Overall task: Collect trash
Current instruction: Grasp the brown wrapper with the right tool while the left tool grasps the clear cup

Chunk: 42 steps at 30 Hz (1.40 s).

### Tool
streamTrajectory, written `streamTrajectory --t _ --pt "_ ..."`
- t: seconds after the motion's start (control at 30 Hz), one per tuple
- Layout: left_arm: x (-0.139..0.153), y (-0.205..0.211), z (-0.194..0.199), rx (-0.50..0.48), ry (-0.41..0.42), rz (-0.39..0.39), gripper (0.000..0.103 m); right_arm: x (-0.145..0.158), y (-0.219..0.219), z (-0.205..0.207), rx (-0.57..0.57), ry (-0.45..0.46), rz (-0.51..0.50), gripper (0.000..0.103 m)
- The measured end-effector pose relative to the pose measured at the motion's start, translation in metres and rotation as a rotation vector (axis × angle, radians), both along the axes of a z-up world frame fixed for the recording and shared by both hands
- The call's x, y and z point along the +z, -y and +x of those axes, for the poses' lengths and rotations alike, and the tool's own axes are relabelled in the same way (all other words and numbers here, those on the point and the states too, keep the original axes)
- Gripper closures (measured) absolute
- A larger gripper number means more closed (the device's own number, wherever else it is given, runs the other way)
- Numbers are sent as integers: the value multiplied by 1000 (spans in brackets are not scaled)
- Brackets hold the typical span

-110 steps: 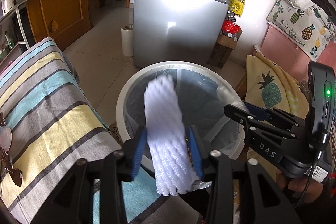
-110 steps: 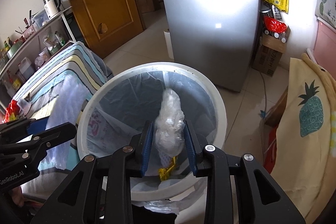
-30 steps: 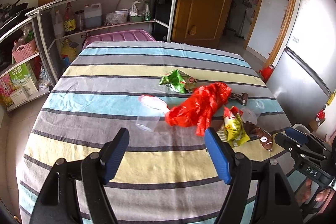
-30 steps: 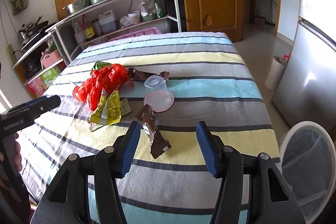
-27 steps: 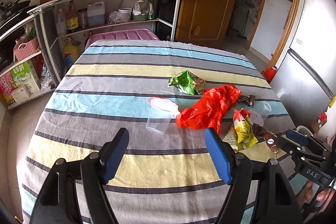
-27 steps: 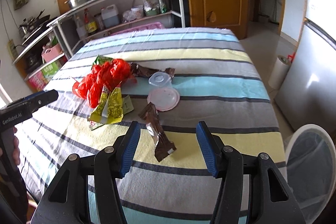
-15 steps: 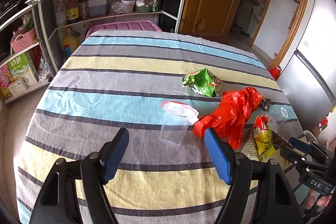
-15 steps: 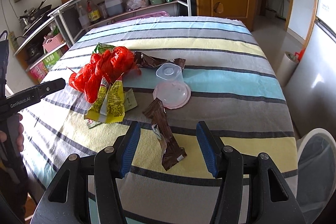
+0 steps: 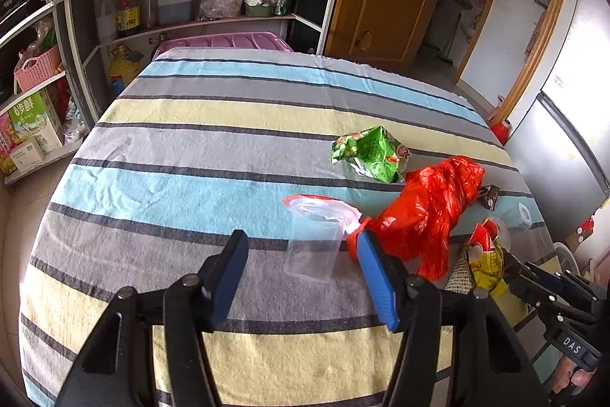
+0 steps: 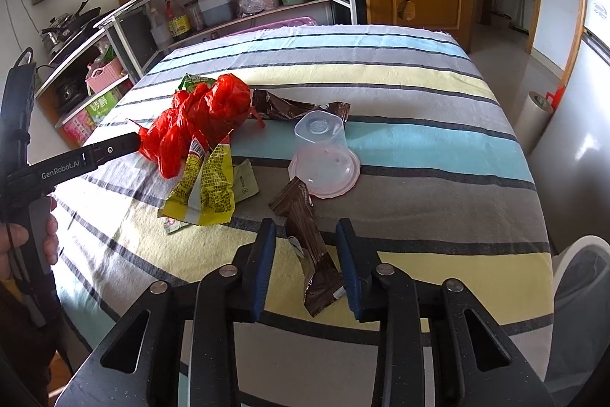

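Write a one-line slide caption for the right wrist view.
Right tongs closing around a brown wrapper on the striped tablecloth, not yet gripping it.

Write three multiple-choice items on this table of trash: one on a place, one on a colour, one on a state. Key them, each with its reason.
1. What lies between the right claw's pads?
A. brown wrapper
B. kettle
C. a spoon

2. What colour is the crumpled plastic bag?
A. blue
B. red
C. white

3. How does the clear cup near the brown wrapper stand?
A. upright and full
B. crushed flat
C. upside down on its rim

Key: 1 A, the wrapper runs between the closing pads, not yet pinched; 2 B, it is bright red; 3 C, its base faces up.
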<state>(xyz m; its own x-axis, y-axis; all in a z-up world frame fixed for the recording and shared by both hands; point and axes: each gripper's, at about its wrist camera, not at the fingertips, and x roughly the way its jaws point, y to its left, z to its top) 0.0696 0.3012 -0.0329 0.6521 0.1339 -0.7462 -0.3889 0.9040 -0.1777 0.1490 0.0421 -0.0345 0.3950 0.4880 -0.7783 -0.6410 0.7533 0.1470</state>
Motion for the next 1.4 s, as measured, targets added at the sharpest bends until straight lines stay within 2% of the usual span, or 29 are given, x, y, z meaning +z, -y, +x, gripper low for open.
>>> streamTrajectory --t 0.23,0.37,0.9,1.4 --pt "0 2 0 -7 -1 -4 64 -1 1 -3 7 -1 4 86" --pt "-1 2 0 -8 -6 -11 73 -2 1 -4 12 -1 7 87" --pt "9 -1 -15 24 12 -1 74 9 14 -11 -1 15 59 88" --pt "38 32 -30 -37 69 42 73 27 30 -24 -28 46 110 88"
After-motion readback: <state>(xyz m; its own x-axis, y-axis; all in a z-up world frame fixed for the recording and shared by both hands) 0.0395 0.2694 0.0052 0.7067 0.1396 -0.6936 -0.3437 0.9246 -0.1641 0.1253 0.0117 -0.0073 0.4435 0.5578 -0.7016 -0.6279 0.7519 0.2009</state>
